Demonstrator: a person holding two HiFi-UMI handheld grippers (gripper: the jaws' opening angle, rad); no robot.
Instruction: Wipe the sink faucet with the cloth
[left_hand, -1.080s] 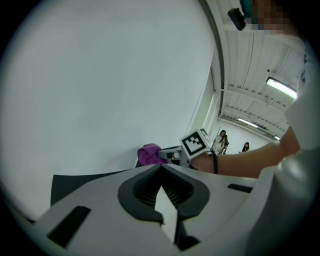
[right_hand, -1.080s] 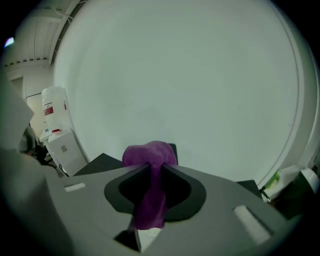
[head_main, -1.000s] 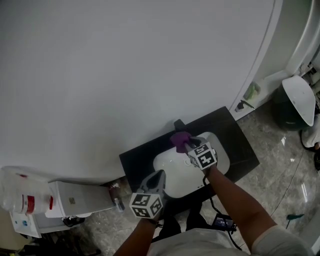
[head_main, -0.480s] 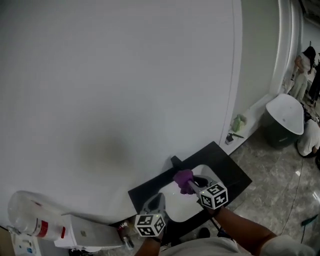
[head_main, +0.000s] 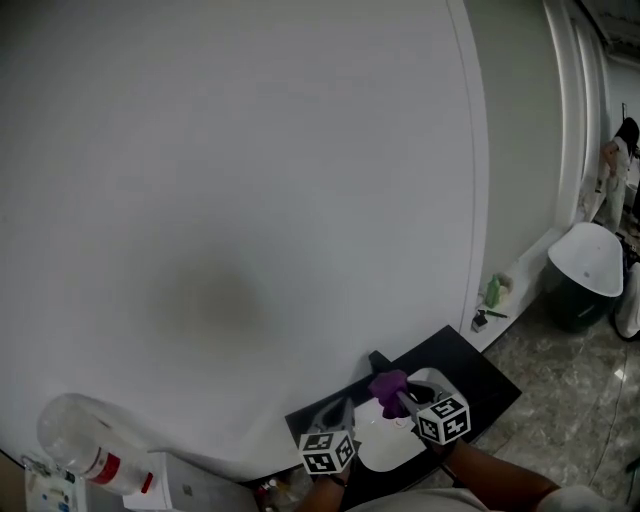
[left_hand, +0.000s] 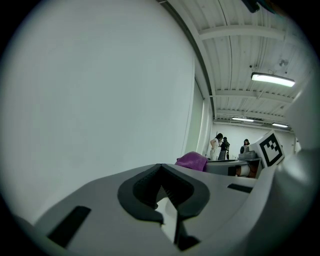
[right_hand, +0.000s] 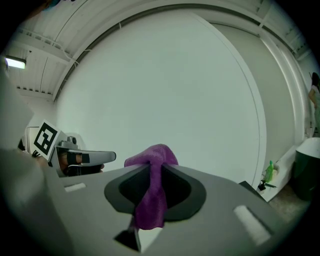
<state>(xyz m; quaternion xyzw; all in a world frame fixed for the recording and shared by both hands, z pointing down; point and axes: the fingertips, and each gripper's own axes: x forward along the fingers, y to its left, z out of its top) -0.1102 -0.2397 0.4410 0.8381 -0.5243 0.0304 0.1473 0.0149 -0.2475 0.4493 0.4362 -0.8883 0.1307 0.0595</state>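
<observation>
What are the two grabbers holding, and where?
The right gripper pinches the purple cloth mid-length, a bunch poking past its tips. The left gripper holds nothing.

We have the wall (head_main: 250, 200) blocking close behind the faucet (head_main: 379, 360) at lower centre; the counter's (head_main: 482, 381) right end lies bare.

Clear water jug (head_main: 82, 436) with red label is lying lower left. Green bottle (head_main: 493, 292) is standing on ledge by white wall (head_main: 250, 180). White-topped bin (head_main: 590, 262) is sitting on marble floor (head_main: 555, 375).
</observation>
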